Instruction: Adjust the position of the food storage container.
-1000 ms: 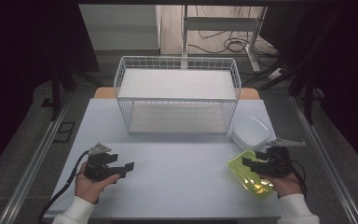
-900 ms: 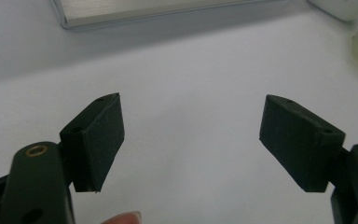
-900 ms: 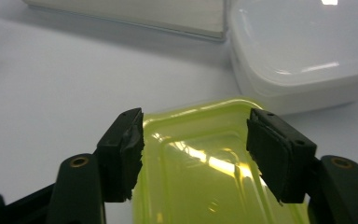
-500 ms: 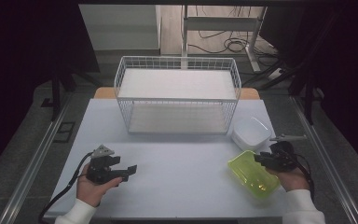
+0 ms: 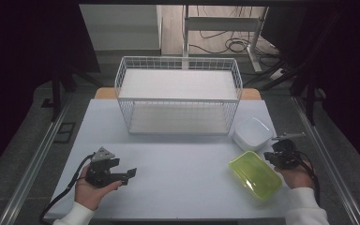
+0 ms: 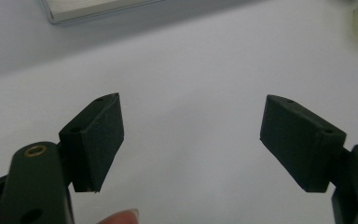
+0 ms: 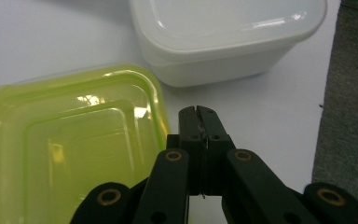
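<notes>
I count two containers on my pale matte table point(image 5: 178, 164): a translucent yellow-green plastic one point(image 5: 255, 174), a rounded rectangle with stepped ridges, at the lower right of the high view, and a glossy white tub point(image 5: 252, 133) with rounded corners just above it. In the right gripper view they sit just beside each other; I cannot tell whether they touch. One white wire basket point(image 5: 178, 96), a boxy grid, stands at the upper centre, holding nothing that I can see.

My right gripper point(image 7: 198, 114) has its jaws pressed flat together on nothing, their tips over bare table by the green container's rim, at the lower middle of its view. My left gripper point(image 6: 191, 140) has its two blocky matte black jaws spread wide over bare table. A fingertip point(image 6: 121, 217) is cut off at the bottom edge there. The pale slab at the upper left of that view is probably the basket's base, though it is blurred.
</notes>
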`<state>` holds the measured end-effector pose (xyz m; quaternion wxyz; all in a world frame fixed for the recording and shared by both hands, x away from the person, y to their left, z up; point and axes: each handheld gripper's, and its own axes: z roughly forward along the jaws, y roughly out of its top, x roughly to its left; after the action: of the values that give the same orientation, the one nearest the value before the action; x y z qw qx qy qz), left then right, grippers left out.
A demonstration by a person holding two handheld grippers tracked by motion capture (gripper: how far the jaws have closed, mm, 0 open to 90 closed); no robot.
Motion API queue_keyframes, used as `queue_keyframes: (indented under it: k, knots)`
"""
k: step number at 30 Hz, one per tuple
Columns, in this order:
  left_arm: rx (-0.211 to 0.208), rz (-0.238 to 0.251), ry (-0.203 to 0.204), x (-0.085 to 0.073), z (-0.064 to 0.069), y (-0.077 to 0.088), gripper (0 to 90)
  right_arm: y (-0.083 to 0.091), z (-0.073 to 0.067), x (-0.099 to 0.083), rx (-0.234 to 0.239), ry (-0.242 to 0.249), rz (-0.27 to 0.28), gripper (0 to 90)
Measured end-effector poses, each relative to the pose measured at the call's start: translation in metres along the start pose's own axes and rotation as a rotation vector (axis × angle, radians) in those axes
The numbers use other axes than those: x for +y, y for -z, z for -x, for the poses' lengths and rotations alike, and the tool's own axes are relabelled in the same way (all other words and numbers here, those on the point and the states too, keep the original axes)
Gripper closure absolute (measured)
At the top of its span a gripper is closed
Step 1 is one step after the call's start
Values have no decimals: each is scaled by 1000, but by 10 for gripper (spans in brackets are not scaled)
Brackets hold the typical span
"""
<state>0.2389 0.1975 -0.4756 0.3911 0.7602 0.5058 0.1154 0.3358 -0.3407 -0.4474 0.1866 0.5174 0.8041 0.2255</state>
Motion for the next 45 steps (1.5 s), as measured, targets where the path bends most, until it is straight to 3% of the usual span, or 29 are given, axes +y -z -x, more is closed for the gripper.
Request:
queue_keyframes:
  k: [11,21,27,34,36,40,45]
  knots:
    - [5,8,3,-2,2,4,211,-4,1,1,5,7,-4,892]
    - [15,-3,-5,-1,0,2,211,-12,-7,2,0,64,-42,893]
    - [6,-4,0,-1,1,0,210,-14,-22,4,19,102,-46,892]
    - [-1,-6,6,0,0,-3,210,-21,-56,11,42,194,-56,892]
    - [0,-9,5,0,-1,-4,210,-22,-59,12,52,200,-53,892]
    - [4,-7,4,0,-1,-3,210,-20,-56,11,49,184,-41,892]
    - [-10,10,27,1,0,-2,210,7,-40,-6,6,87,9,892]
